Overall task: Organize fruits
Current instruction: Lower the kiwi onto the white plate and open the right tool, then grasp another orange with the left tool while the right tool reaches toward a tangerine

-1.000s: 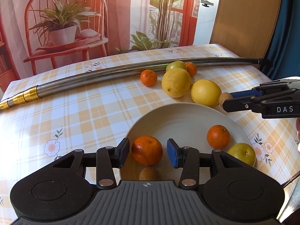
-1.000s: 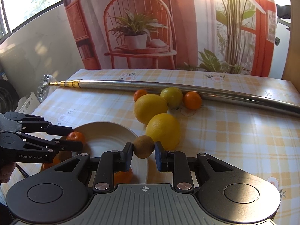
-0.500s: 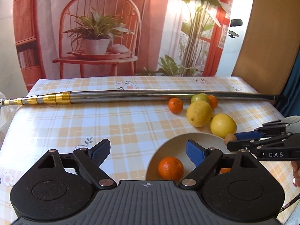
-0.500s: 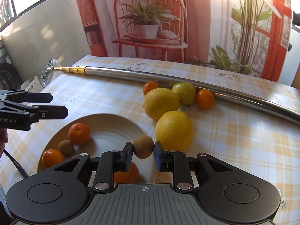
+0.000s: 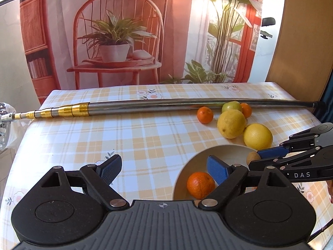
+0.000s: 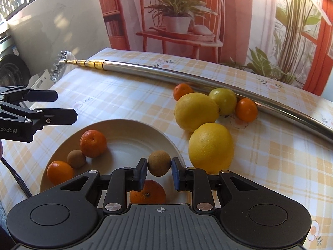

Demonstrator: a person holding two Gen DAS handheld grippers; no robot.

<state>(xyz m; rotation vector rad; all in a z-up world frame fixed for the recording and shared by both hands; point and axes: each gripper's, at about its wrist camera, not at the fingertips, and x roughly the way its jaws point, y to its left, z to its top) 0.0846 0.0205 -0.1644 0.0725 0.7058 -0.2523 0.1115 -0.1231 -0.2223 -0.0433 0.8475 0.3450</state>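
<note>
Fruit is split between a cream plate (image 6: 133, 125) and the checked tablecloth (image 5: 135, 135). In my right wrist view the plate fills the lower left of the frame and carries a mandarin (image 6: 93, 143) touching a small brown fruit (image 6: 76, 158), a second mandarin (image 6: 60, 172) at the lower-left rim, and a third (image 6: 148, 191) partly hidden behind my right gripper (image 6: 159, 166). That gripper's blue pads are narrowed onto a round brown fruit (image 6: 159, 163), held above the plate's right side; the left pad touches it, and I cannot tell whether the right pad does. On the cloth to the right of centre lie two large lemons (image 6: 210, 143), a yellow-green fruit (image 6: 224, 101) and two more mandarins (image 6: 246, 109), the farther ones just beside a long metal telescopic pole (image 6: 177, 77) that crosses the table. My left gripper (image 5: 164, 166) stands wide apart and holds nothing; in its own view, one finger (image 5: 110, 166) is over bare cloth at lower centre and the other over the plate rim at lower right. In the right wrist view it appears at the left edge, clear of the plate.
</note>
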